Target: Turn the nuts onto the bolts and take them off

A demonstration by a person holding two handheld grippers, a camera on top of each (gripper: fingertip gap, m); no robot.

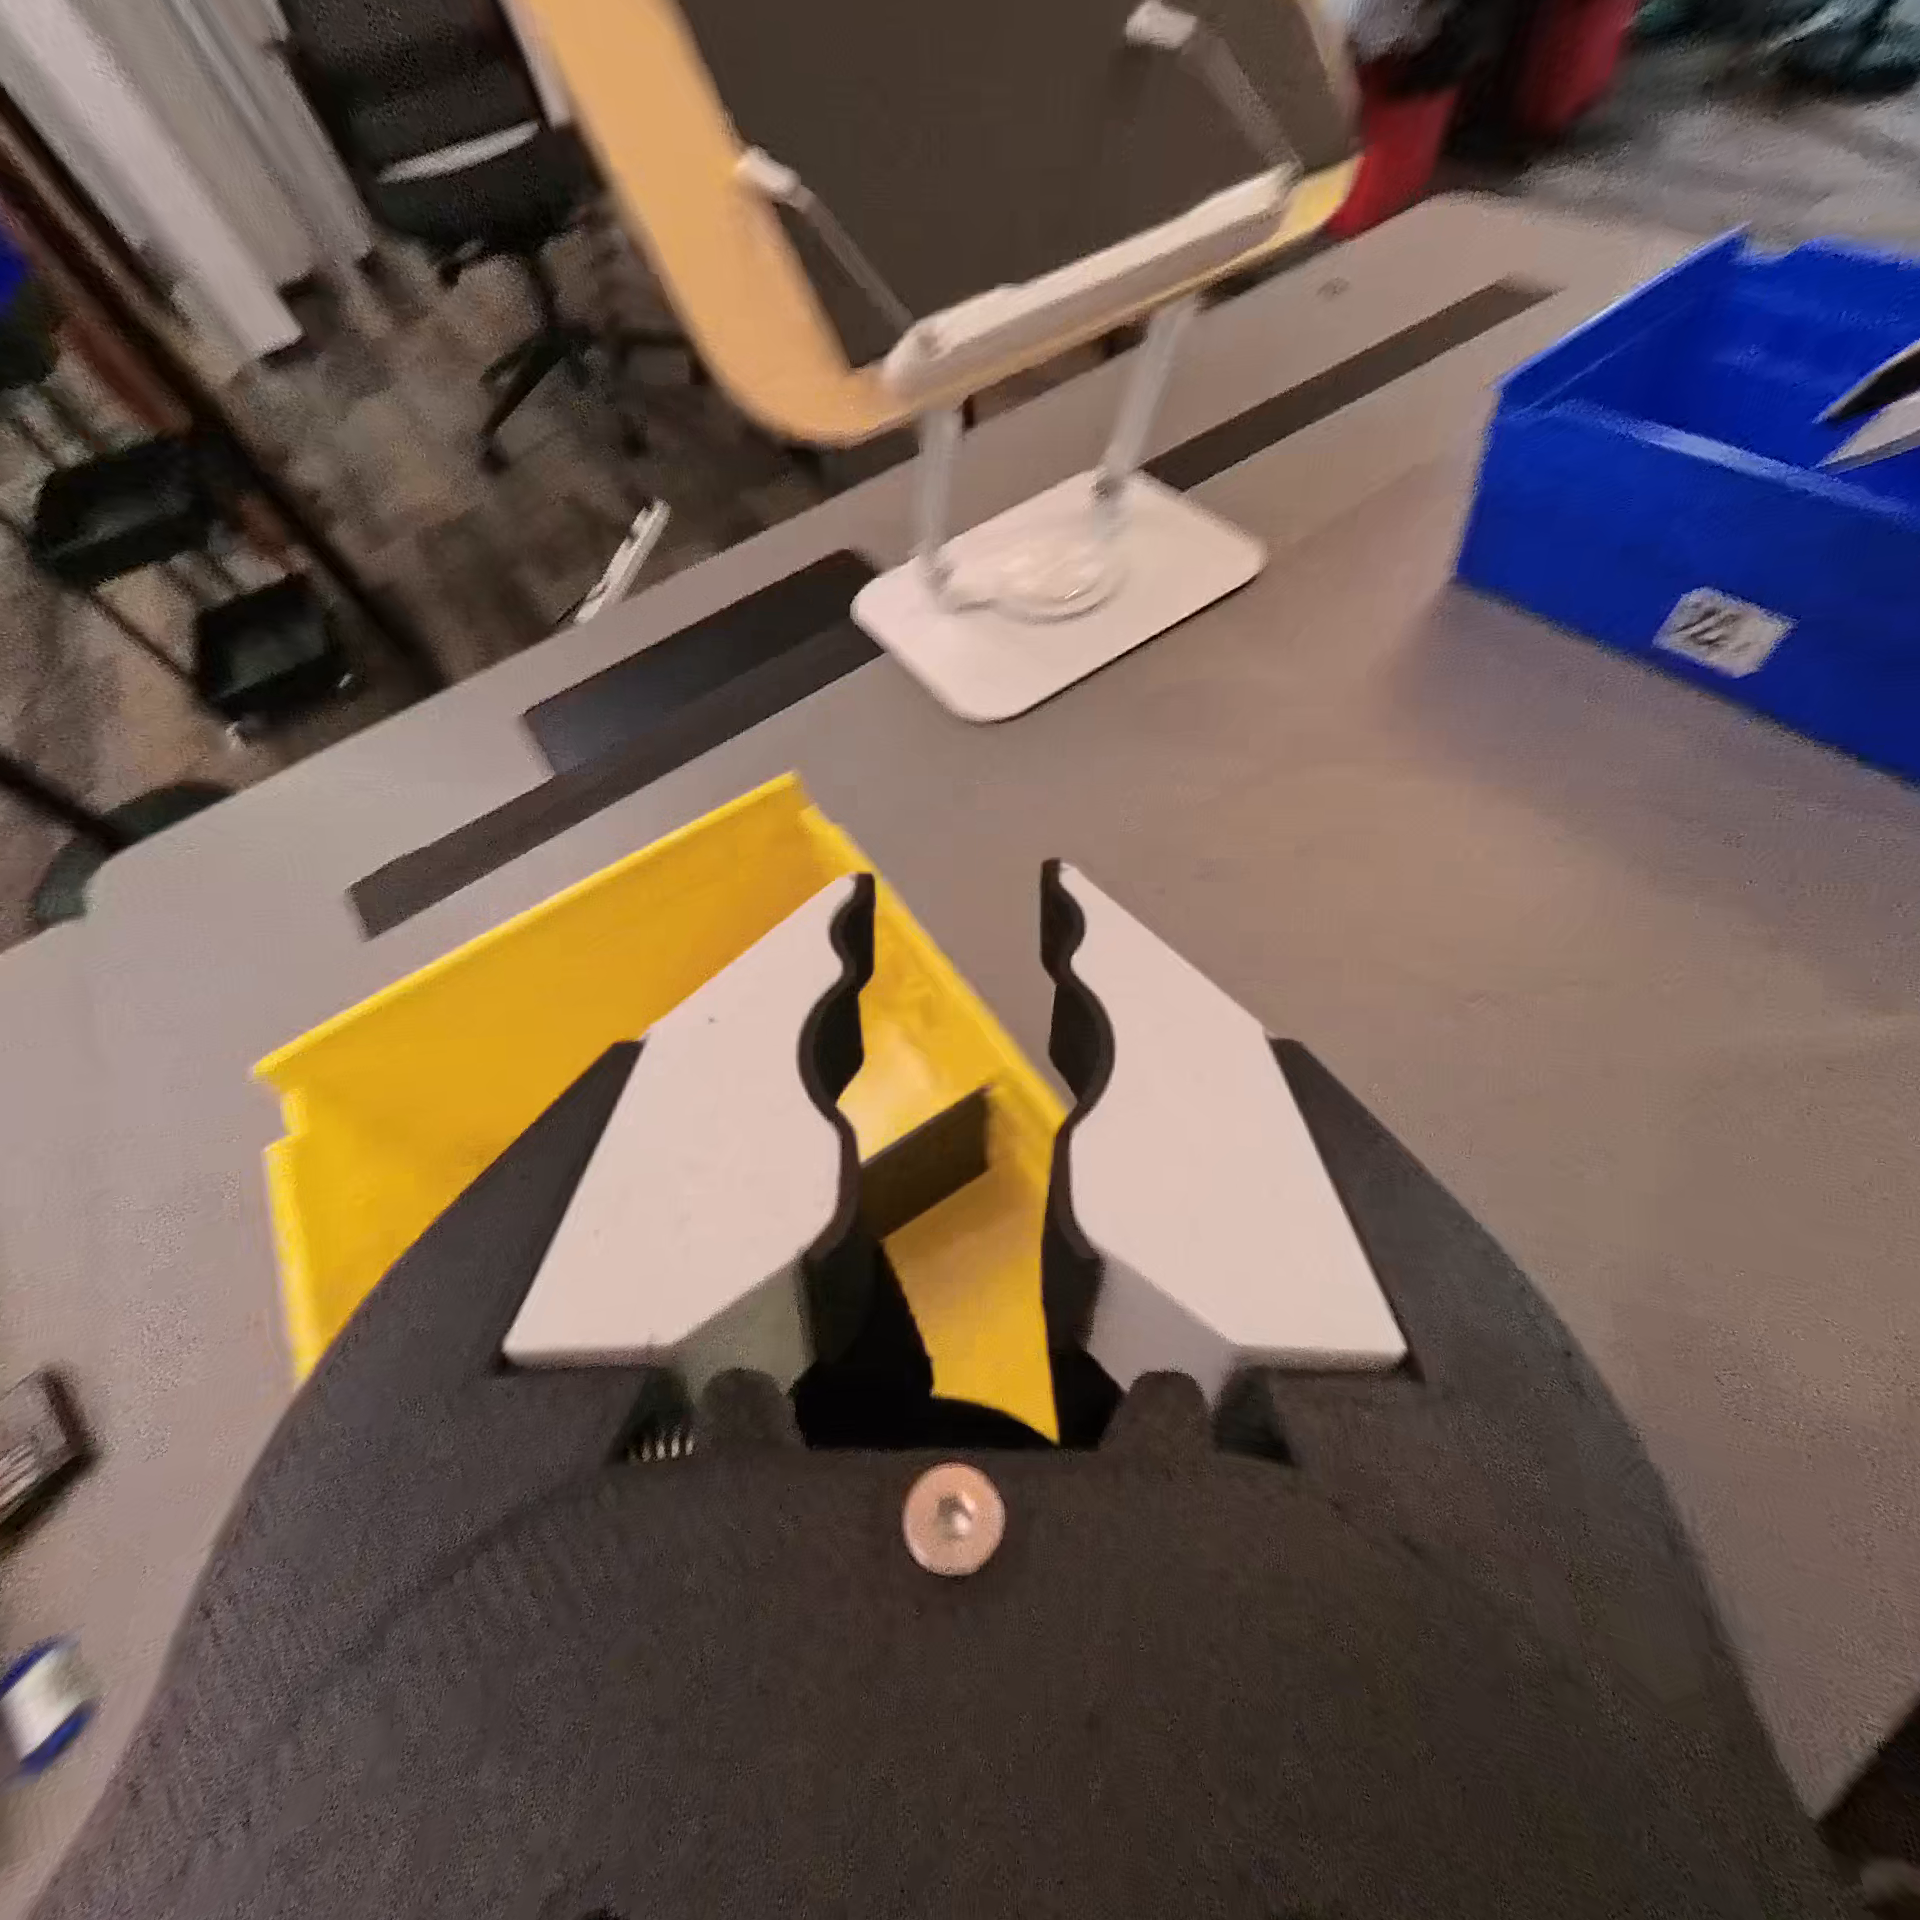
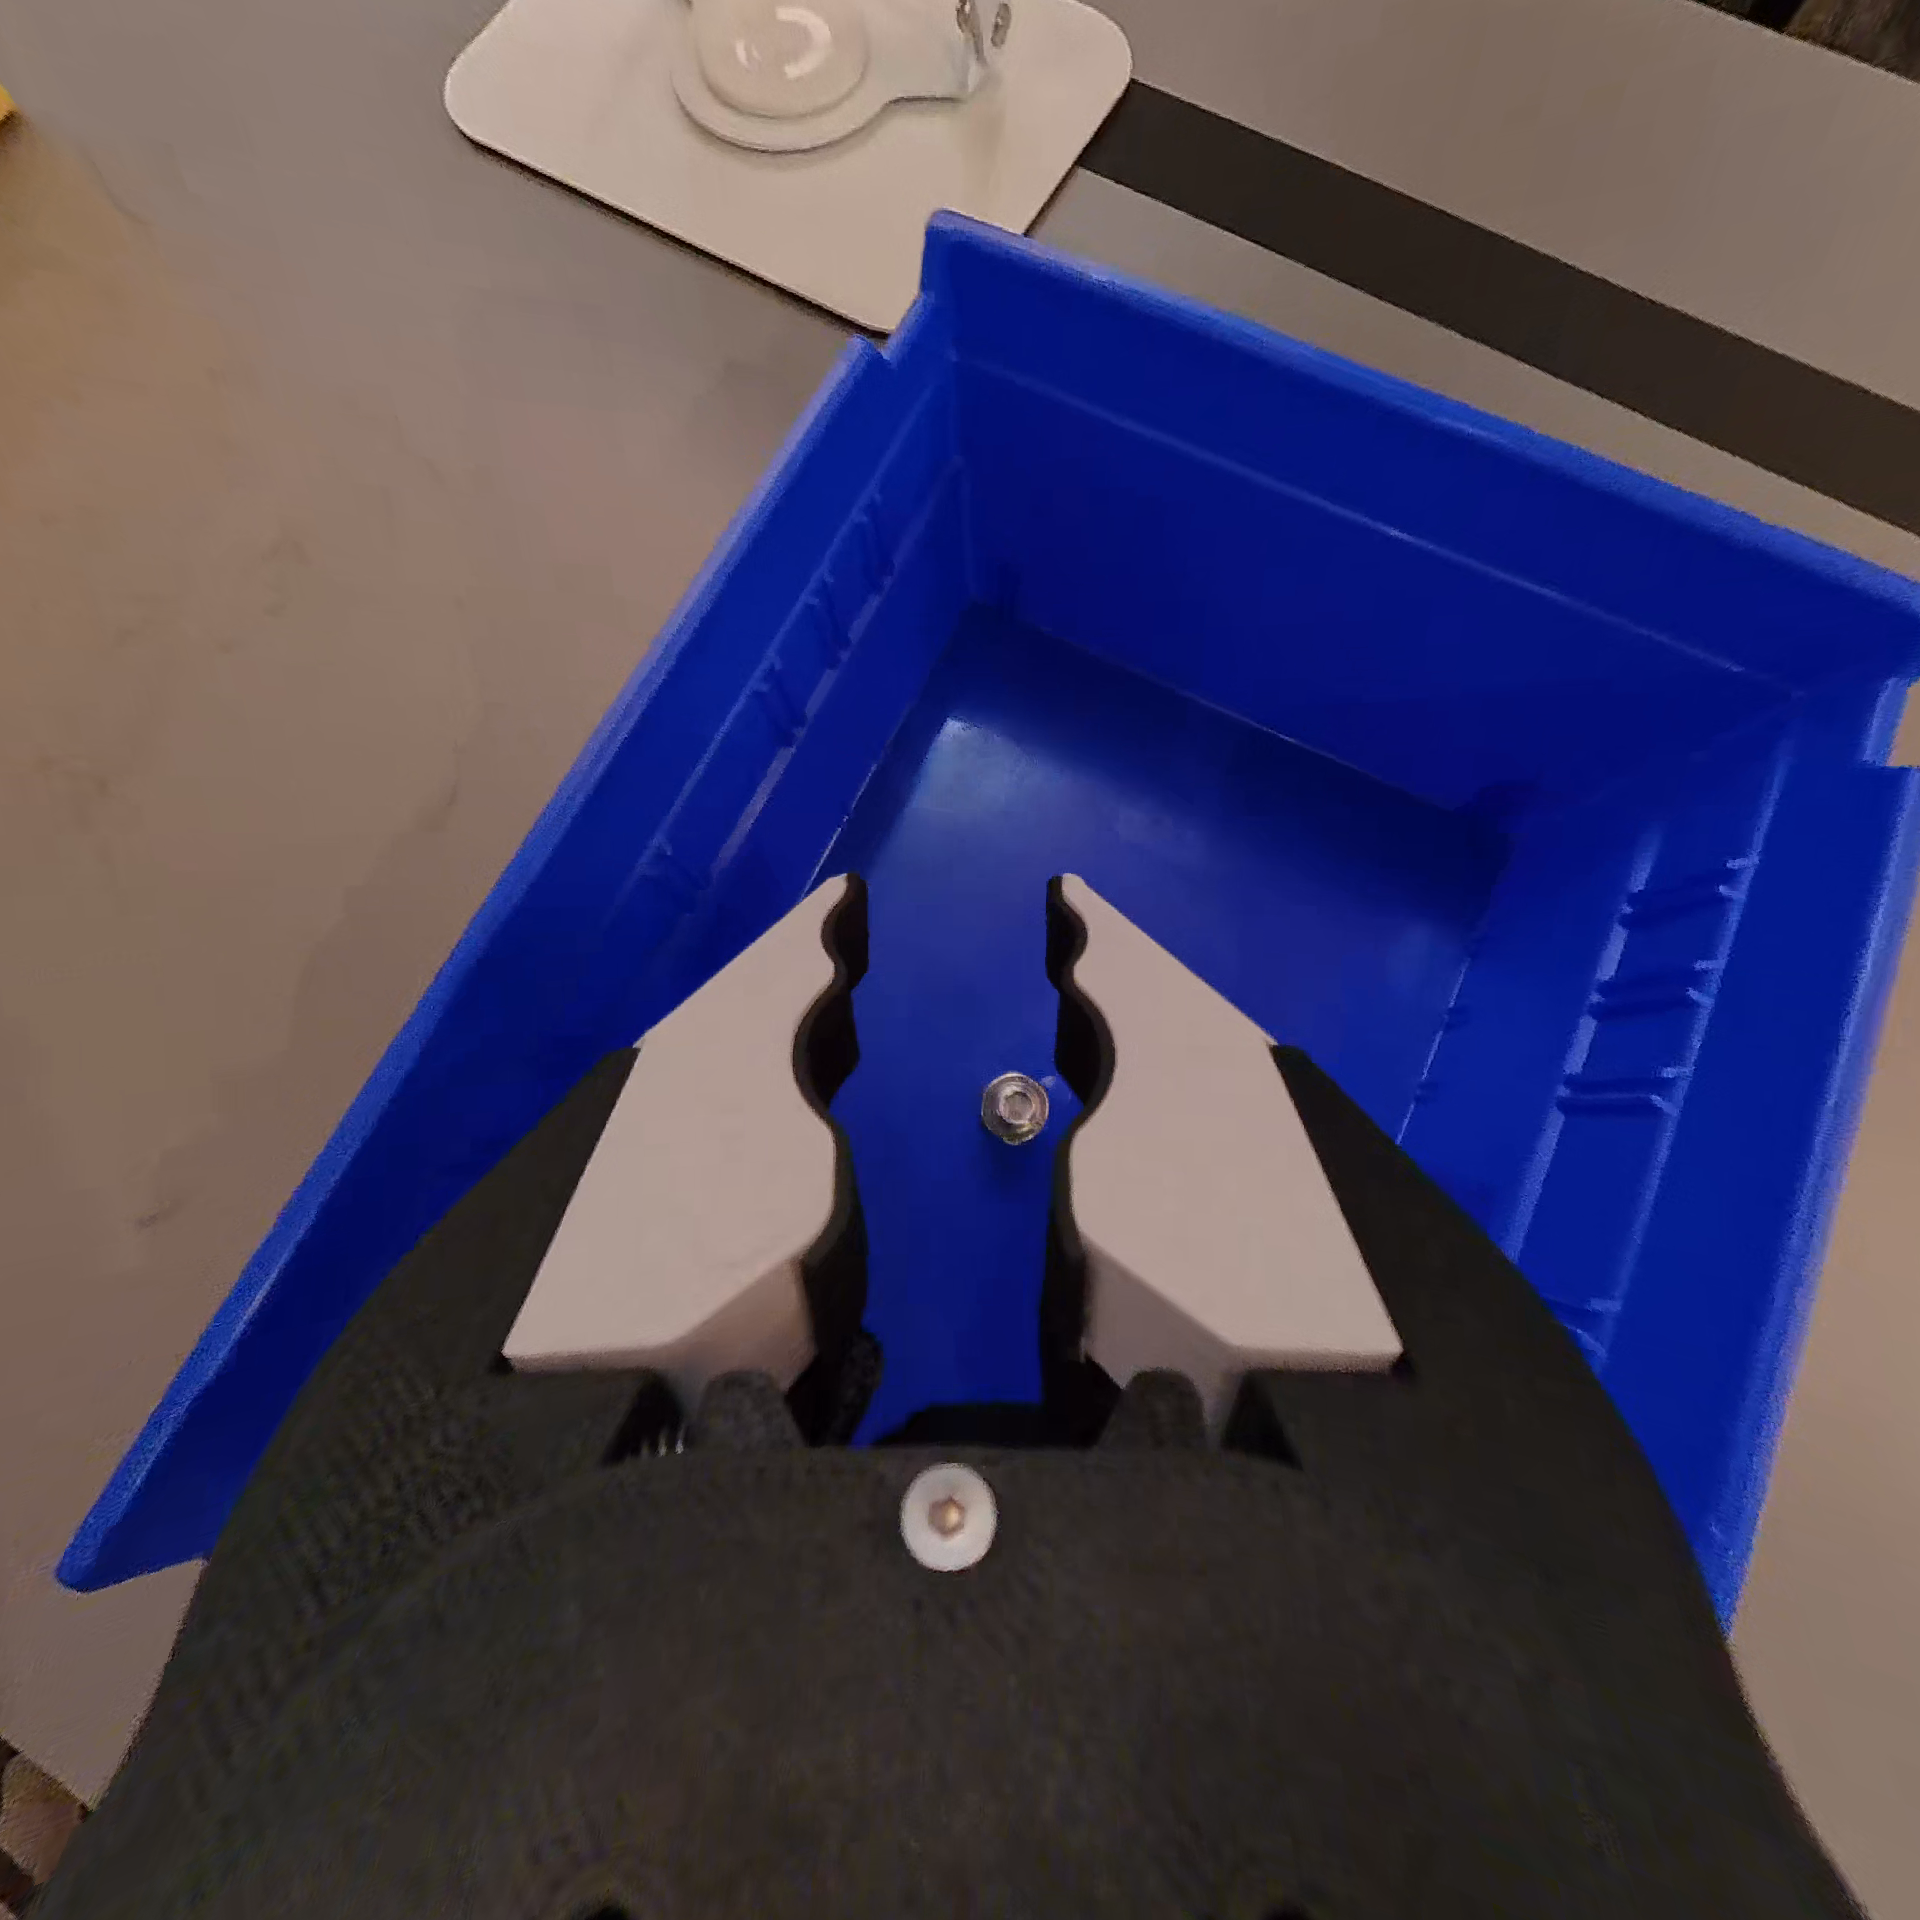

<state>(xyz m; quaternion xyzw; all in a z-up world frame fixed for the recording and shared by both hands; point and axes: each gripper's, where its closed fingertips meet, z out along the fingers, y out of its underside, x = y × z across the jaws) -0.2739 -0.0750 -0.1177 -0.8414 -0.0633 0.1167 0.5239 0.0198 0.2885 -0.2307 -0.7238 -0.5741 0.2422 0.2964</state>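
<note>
Left wrist view first: the left gripper [image 1: 958, 883] hung over the yellow bin [image 1: 582, 997], its fingers [image 1: 727, 1132] spread apart with nothing between them. The bin sat on the grey bench [image 1: 1455, 935], and through the gap only yellow floor and a dark rectangular patch [image 1: 930, 1164] showed; whether any nut lay in there, the blur would not let me tell. Further back stood a white stand [image 1: 1060, 613] with a flat plate base, straddling a dark strip [image 1: 717, 665] set into the bench. Off to the right sat the blue bin [image 1: 1704, 520], and the tips of the right gripper [image 1: 1881, 426] poked into it at the frame edge. Office chairs [image 1: 488, 208] stood blurred on the floor beyond.

Over to the right wrist view: the right gripper [image 2: 954, 883] was down inside the blue bin [image 2: 1351, 499], fingers [image 2: 717, 1143] parted and gripping nothing. There was the bolt [image 2: 1015, 1108], a small silver one with a socket head, lying on the bin floor between the fingers, right up against the inner edge of the right-hand finger, seen nearly end-on. Contact or a hair's gap, I could not tell. Past the bin's far corner, the white stand [image 2: 582, 125] base rested on the bench [image 2: 312, 520] with a clear round fitting on it.
</note>
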